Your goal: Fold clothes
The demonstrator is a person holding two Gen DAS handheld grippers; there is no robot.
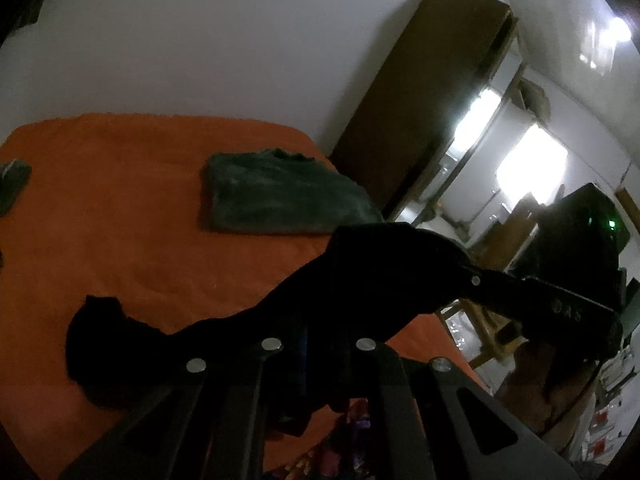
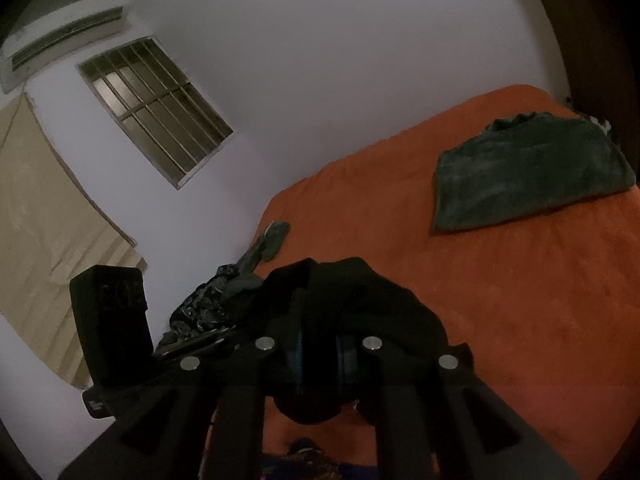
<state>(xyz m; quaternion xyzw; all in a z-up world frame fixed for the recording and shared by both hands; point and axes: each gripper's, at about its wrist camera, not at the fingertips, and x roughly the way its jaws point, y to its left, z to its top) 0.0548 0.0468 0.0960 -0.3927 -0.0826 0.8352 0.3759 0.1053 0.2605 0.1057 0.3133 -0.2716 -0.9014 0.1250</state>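
A black garment (image 1: 256, 328) hangs in the air between both grippers, its loose end (image 1: 96, 344) lying on the orange bed. My left gripper (image 1: 316, 356) is shut on one part of it, fingertips buried in the cloth. The right gripper (image 1: 476, 280) shows at the right of the left wrist view, pinching the garment's upper end. In the right wrist view the black garment (image 2: 360, 292) is bunched over my right gripper (image 2: 322, 354), which is shut on it. A folded dark green garment (image 1: 280, 196) (image 2: 528, 172) lies flat farther back on the bed.
The orange bed (image 1: 120, 220) (image 2: 520, 300) meets a white wall. Crumpled clothes (image 2: 224, 296) lie at its left edge, with a small green piece (image 1: 12, 184). A brown door (image 1: 420, 100) and lit rooms are to the right. A barred window (image 2: 156, 108) is on the wall.
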